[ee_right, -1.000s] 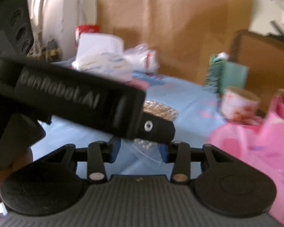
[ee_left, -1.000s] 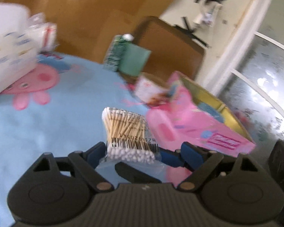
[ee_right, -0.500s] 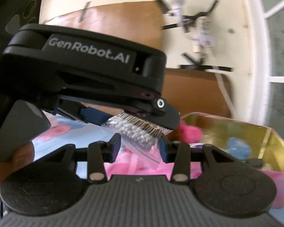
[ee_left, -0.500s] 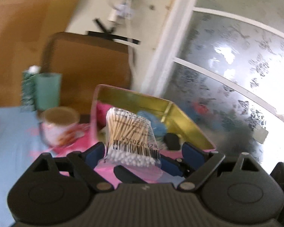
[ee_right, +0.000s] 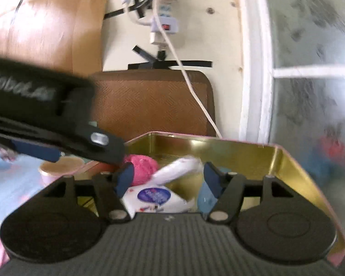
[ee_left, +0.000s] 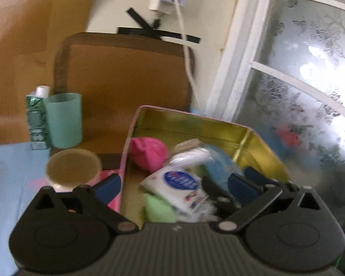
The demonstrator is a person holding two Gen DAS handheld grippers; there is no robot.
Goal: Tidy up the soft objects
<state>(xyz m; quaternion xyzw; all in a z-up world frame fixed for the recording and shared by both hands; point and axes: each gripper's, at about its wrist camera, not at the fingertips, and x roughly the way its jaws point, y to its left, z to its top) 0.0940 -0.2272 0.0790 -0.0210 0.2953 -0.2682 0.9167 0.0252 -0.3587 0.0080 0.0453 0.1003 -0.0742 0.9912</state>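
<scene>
A pink tin box with a gold inside (ee_left: 186, 124) (ee_right: 248, 156) stands open on the blue tablecloth. In it lie a pink fluffy ball (ee_left: 148, 153) (ee_right: 141, 165), a clear bag of cotton swabs (ee_left: 191, 153) (ee_right: 179, 166), a white tissue pack with a blue label (ee_left: 179, 186) (ee_right: 153, 197), a green soft piece (ee_left: 158, 209) and something blue (ee_left: 220, 165). My left gripper (ee_left: 174, 185) is open and empty just above the box. My right gripper (ee_right: 168, 176) is open and empty over the box too. The left gripper's body (ee_right: 46, 115) crosses the right wrist view.
A round paper cup (ee_left: 72, 166) (ee_right: 62, 164) stands just left of the box. A teal cup (ee_left: 64, 119) and a green carton (ee_left: 36, 119) stand behind it. A brown chair back (ee_left: 126, 73), a wall with a power strip and cable, and a frosted window (ee_left: 299, 80) lie beyond.
Both grippers carried the bag of cotton swabs from the table over the tin box. Both have opened, and the bag now lies inside the box.
</scene>
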